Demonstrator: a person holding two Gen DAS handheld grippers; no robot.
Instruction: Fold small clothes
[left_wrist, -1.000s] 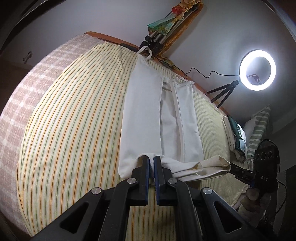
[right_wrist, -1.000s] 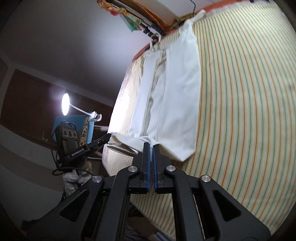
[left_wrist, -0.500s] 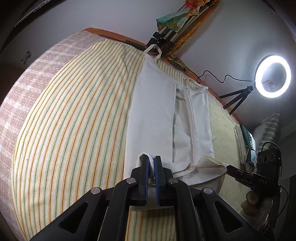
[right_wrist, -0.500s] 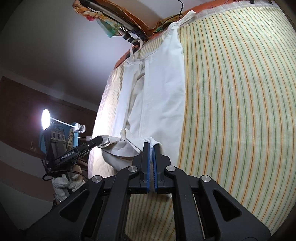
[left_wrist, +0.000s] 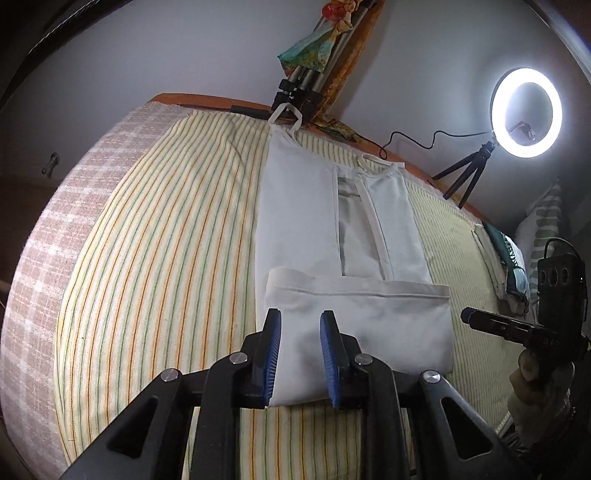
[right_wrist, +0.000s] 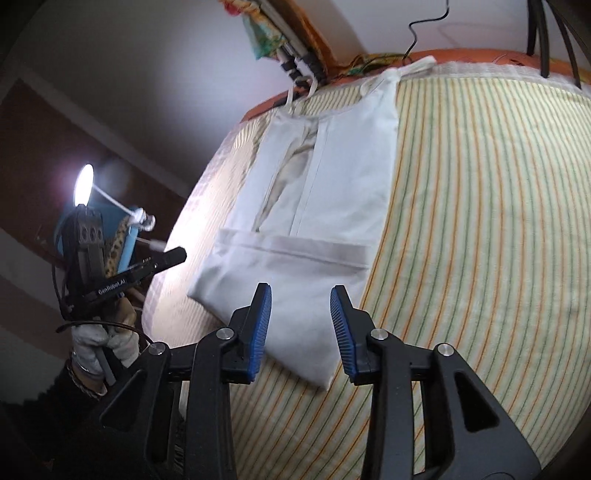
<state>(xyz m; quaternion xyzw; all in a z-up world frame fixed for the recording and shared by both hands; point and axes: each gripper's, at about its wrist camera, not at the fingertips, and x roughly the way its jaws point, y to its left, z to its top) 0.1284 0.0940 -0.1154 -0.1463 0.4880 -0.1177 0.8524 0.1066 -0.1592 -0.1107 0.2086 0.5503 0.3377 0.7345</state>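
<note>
Both grippers had let go since the earlier frames: a second before, each was pinched shut on the near hem of the white garment (left_wrist: 299, 221) and lifting it, and by this moment the hem had been laid forward onto the body of the cloth and the jaws stood apart. From the left wrist view, the left gripper (left_wrist: 300, 334) had its blue-padded fingers (left_wrist: 272, 350) spread over the near left part of the folded panel, holding nothing. From the right wrist view, the right gripper (right_wrist: 300, 319) was likewise spread, its blue pads (right_wrist: 341, 328) straddling the near right corner of the garment (right_wrist: 332, 177) without pinching it. The garment lay flat on the striped bedsheet (left_wrist: 155, 266), running away from the cameras toward the far edge of the bed, its shoulder strap loops (left_wrist: 286, 118) at that far end. Its near portion was turned up as a crosswise band with a stitched hem (left_wrist: 354, 291) across the two side panels already folded lengthwise toward the middle. Whether either gripper's fingertips touched the cloth could not be told. Past the sheet's left side a checked pinkish cover (left_wrist: 48, 258) showed. A lit ring light (left_wrist: 526, 112) on a small tripod stood beyond the far right of the bed, and a folded tripod wrapped with a coloured scarf (left_wrist: 314, 48) leaned against the wall behind the straps.
</note>
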